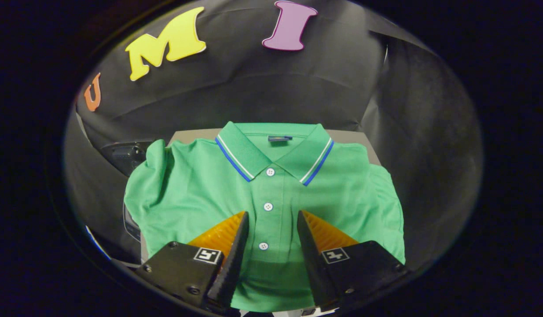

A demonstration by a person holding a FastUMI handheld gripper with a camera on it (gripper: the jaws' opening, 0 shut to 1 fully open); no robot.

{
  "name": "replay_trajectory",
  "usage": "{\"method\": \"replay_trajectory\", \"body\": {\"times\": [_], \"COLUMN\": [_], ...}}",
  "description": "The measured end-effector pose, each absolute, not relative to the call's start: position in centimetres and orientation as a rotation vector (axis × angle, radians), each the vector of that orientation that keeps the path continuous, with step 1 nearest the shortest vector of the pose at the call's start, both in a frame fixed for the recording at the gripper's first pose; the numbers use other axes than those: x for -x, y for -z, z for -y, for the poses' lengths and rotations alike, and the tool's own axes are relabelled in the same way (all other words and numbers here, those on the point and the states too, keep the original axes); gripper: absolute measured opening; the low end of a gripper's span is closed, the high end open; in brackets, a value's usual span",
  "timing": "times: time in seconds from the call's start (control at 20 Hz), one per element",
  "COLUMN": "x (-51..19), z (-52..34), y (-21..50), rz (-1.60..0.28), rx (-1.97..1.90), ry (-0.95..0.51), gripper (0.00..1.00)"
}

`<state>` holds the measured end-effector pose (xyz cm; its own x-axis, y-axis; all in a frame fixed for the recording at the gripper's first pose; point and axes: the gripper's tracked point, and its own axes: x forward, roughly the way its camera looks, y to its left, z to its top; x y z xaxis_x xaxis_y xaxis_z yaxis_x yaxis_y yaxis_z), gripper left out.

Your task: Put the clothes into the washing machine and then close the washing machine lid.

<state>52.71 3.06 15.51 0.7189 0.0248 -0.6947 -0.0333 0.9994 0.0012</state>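
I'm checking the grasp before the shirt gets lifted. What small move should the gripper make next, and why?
Probably lower a little and close. The gripper is open, its fingers spread either side of the button placket of the green polo shirt, which lies flat and folded. Nothing is pinched yet, so closing there should gather fabric.

I count: 1 green polo shirt (271,193) under and ahead of the claw | 3 white buttons (268,206) between the fingers | 1 gripper (273,220), 2 fingers spread apart
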Motion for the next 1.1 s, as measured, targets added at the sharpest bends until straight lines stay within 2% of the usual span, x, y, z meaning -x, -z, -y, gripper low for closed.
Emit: {"method": "replay_trajectory", "body": {"times": [0.05,0.4,0.45,0.85,1.1], "x": [-52.7,-52.8,-52.7,-49.6,-46.5], "z": [-3.0,-3.5,-3.6,-5.4,-7.5], "y": [-15.5,-15.1,-15.2,-17.1,-21.3], "rz": [-0.769,-0.702,-0.686,-0.574,-0.469], "rx": [0.011,0.021,0.031,-0.092,-0.128], "ry": [-0.024,0.012,0.021,-0.032,-0.086], "gripper": [0.67,0.11,0.07,0.04,0.04]}}
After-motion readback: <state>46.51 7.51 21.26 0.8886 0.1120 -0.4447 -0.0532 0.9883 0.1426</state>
